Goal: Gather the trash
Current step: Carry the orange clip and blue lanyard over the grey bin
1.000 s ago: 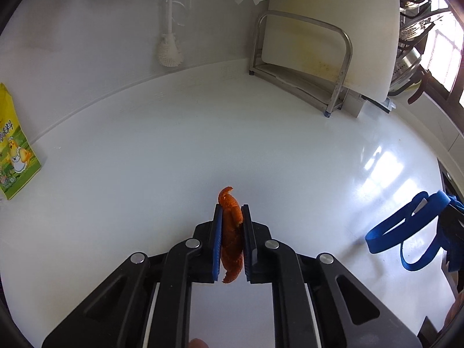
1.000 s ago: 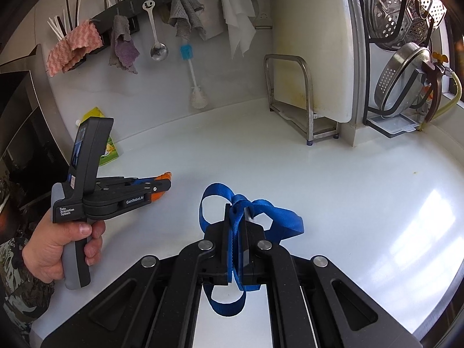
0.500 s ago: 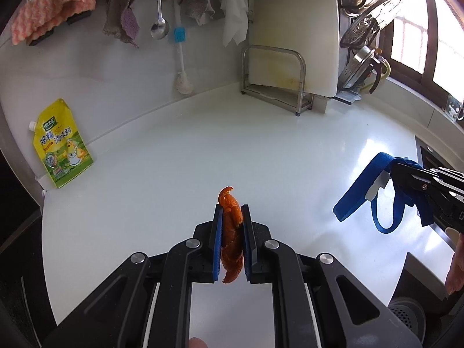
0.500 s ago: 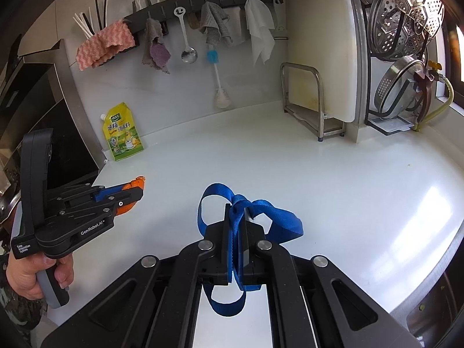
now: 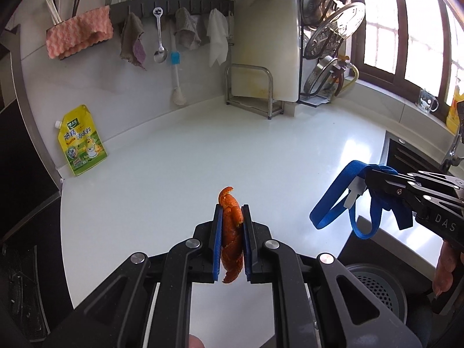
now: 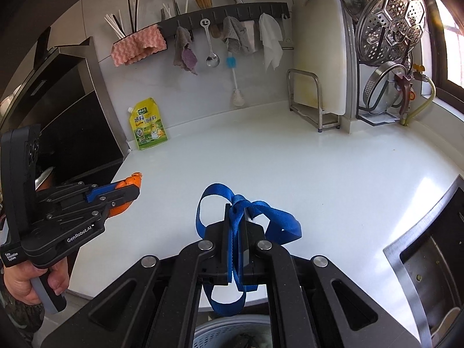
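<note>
My left gripper (image 5: 231,211) is shut on a curled strip of orange peel (image 5: 230,237), held above the near edge of the white countertop (image 5: 232,150). My right gripper (image 6: 235,207) is shut on a knotted blue strap (image 6: 278,220) whose loops hang on both sides of the jaws. In the left wrist view the right gripper (image 5: 366,178) with the blue strap (image 5: 330,203) is at the right. In the right wrist view the left gripper (image 6: 136,184) with the orange peel (image 6: 132,179) is at the left, a hand around its handle. A grey perforated bin (image 6: 229,333) lies just below the strap.
A yellow seasoning pouch (image 5: 81,140) leans on the back wall. A cutting board in a metal rack (image 5: 261,87) and a rack of pot lids (image 5: 330,43) stand at the back right. A steel sink (image 6: 429,261) opens at the right, a black stove (image 5: 26,232) at the left.
Both grippers have pulled back from the wall toward the counter's near edge and risen a little, each still holding its item. The bin and sink have come into view.
</note>
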